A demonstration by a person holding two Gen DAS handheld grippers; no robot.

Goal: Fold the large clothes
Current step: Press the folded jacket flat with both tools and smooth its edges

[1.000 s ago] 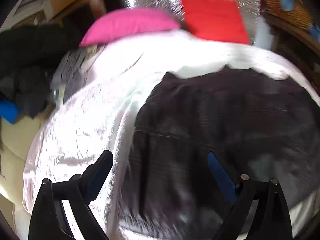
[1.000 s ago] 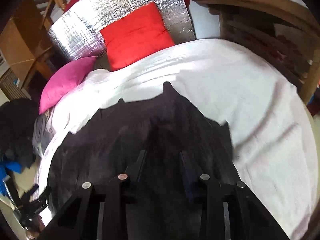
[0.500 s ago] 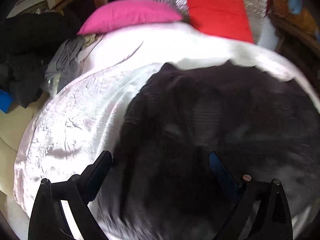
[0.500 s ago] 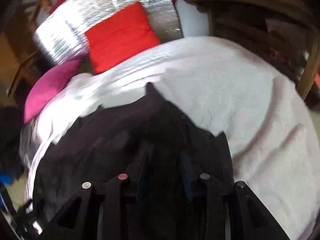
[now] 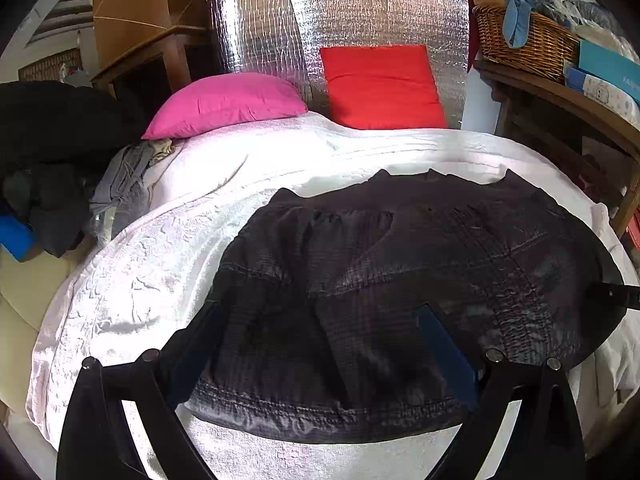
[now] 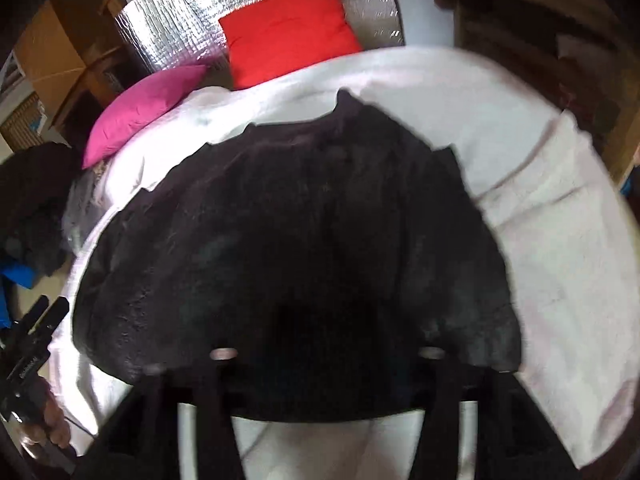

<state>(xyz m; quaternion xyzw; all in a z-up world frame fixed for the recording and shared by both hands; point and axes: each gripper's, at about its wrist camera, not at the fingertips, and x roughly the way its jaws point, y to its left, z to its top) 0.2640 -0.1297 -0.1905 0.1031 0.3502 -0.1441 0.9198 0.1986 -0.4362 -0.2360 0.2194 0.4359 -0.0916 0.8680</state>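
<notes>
Dark garment [image 5: 380,280] lies spread flat on the white bedspread [image 5: 132,280], near its front edge. Left gripper [image 5: 320,344] hovers over the garment's near hem, fingers spread, holding nothing. Right gripper [image 6: 320,360] too blurred; state cannot be told.

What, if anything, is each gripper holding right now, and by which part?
Nothing is held. The left gripper is wide open above the dark garment, which lies flat on the bed. The right gripper also looks open, though that view is blurred.

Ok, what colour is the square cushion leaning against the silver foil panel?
Red: the square cushion against the silver foil panel shows best in the left wrist view.
</notes>
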